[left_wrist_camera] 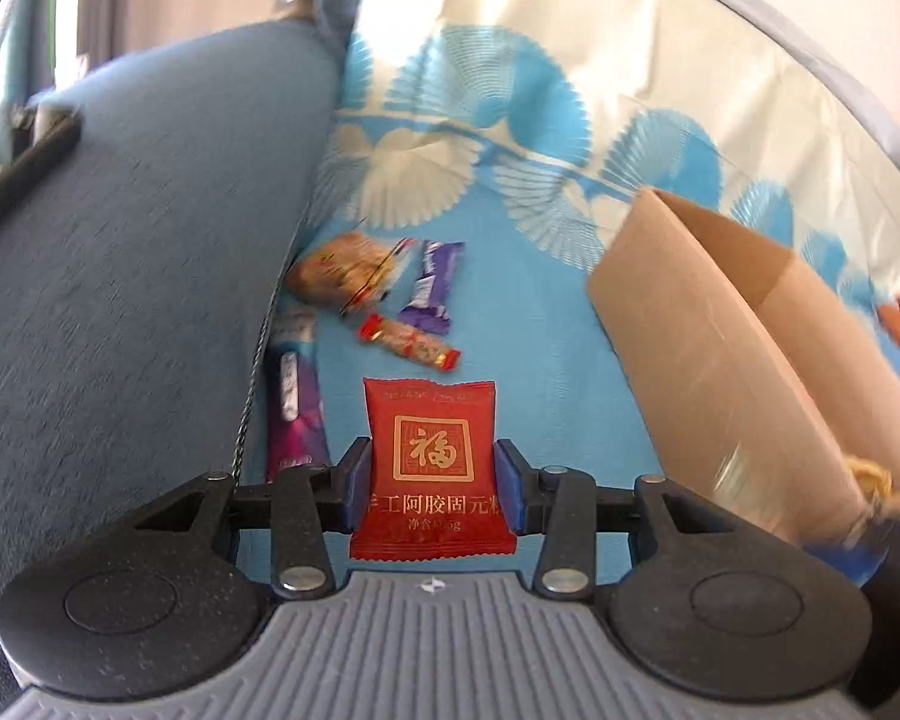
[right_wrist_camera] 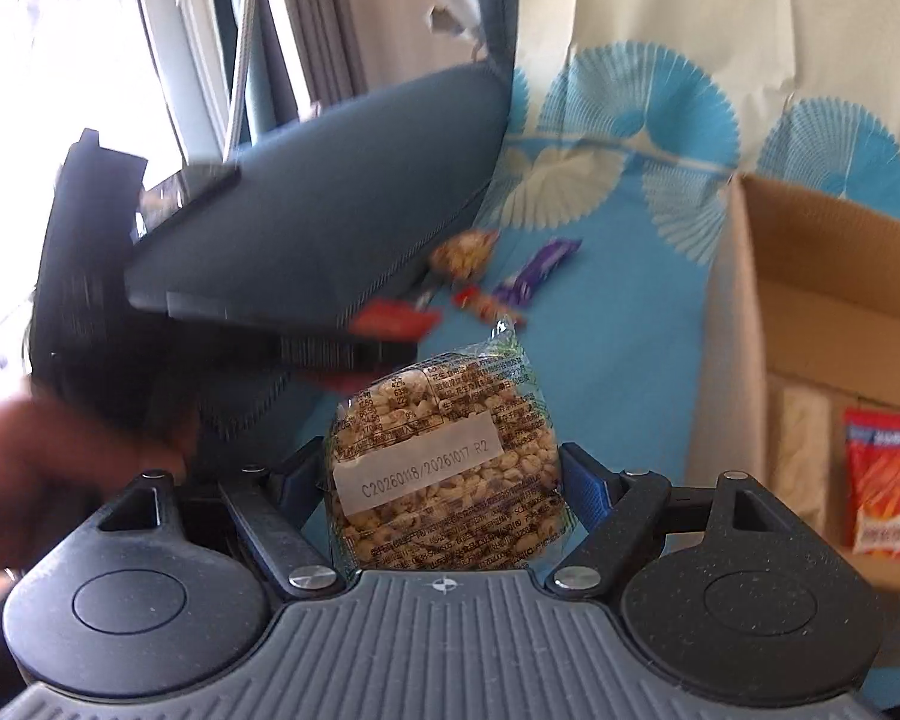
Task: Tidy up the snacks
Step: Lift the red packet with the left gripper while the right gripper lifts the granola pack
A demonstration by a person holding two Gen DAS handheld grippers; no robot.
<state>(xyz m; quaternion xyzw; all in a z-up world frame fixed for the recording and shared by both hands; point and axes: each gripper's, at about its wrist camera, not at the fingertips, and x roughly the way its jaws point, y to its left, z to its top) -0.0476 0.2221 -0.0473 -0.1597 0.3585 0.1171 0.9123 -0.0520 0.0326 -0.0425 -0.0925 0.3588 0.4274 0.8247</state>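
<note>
Snacks sit in both claws: the left claw (left_wrist_camera: 432,480) grips a red packet (left_wrist_camera: 431,468), the right claw (right_wrist_camera: 444,480) a clear-wrapped puffed cake (right_wrist_camera: 444,468). Ahead of the left claw, loose snacks (left_wrist_camera: 408,339) lie blurred on a blue fan-print cloth (left_wrist_camera: 540,330), one purple bar (left_wrist_camera: 294,414) partly hidden under a grey cushion (left_wrist_camera: 138,276). Right of both claws stands a cardboard box (right_wrist_camera: 810,312), cut off by the frame.

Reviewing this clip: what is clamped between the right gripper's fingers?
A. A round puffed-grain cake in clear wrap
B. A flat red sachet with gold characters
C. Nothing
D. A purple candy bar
A: the right gripper is closed on the round puffed-grain cake; the red sachet sits in the left gripper.
</note>
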